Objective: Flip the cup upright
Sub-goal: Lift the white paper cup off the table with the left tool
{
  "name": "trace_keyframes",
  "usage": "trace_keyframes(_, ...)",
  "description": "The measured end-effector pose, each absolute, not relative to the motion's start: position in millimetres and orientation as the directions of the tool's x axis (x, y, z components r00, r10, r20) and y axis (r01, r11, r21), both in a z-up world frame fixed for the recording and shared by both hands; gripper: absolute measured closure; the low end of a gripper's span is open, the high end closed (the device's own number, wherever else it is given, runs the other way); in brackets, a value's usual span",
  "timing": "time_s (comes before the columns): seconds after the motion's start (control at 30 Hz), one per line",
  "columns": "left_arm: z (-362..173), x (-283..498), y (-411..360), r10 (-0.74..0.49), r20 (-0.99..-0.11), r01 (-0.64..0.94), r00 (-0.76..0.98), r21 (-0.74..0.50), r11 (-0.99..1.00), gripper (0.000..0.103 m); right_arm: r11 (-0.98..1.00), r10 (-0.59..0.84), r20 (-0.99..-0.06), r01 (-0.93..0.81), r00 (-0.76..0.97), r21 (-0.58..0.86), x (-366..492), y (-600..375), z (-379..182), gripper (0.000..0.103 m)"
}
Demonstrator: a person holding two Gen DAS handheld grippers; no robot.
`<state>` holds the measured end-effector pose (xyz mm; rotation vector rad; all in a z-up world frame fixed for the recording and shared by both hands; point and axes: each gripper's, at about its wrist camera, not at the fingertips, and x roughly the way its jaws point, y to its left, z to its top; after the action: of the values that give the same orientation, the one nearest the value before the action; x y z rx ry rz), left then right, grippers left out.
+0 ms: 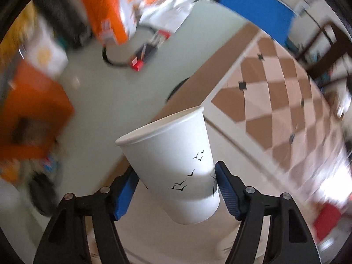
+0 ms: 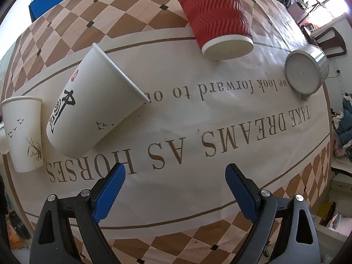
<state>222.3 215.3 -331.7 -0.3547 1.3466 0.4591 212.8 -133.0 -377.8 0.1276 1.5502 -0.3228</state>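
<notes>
Left gripper [image 1: 176, 189] clamped on a white cup [image 1: 173, 167] with bird print, blue pads [image 1: 227, 192] pressing its lower body on both sides. Cup is held in the air, rim up and tilted to the left, above the desk [image 1: 275, 101] edge; background blurred.

Right gripper [image 2: 175, 189] spread wide, nothing between its fingers, hovering over the desk's lettered cloth [image 2: 198, 154]. Ahead of it, left: large white cup [image 2: 92, 107] lying tilted on its side, mouth facing away to the right. Just beside that, far left: small bird cup [image 2: 24, 134] standing upright. Red ribbed cup [image 2: 213, 15] on its side farther off. Metal tin [image 2: 307, 69] to the right.
</notes>
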Motion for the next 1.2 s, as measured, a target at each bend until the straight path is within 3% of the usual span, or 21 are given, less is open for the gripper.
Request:
trace_keyframes(0.1,-315,193,192,0.212,-0.957,-0.349,0.197,0.134,0.927,0.036,0.951,-0.136,-0.991,0.28,-0.007,-0.132,204,-135,-375,0.009)
trace_keyframes(0.23,-306,148,174,0.227,-0.95,-0.244,0.213,0.173,0.954,0.036,0.941,-0.142,-0.99,0.309,-0.007,-0.137,187,-149,-367,0.009)
trace_keyframes(0.73,-265,72,63,0.062,-0.953,0.045,0.296,0.079,0.996,0.036,0.889,-0.18,-0.984,0.428,-0.001,-0.163,76,-211,-353,0.01)
trace_keyframes(0.9,-273,66,2,-0.005,-0.967,0.153,0.254,0.035,0.988,0.036,0.881,-0.141,-0.99,0.458,0.009,-0.121,51,-260,-353,0.009)
trace_keyframes(1.2,-313,68,-112,-0.007,-0.988,0.309,0.154,0.042,0.95,0.036,0.859,-0.129,-0.992,0.499,-0.012,-0.118,36,-328,-362,0.009)
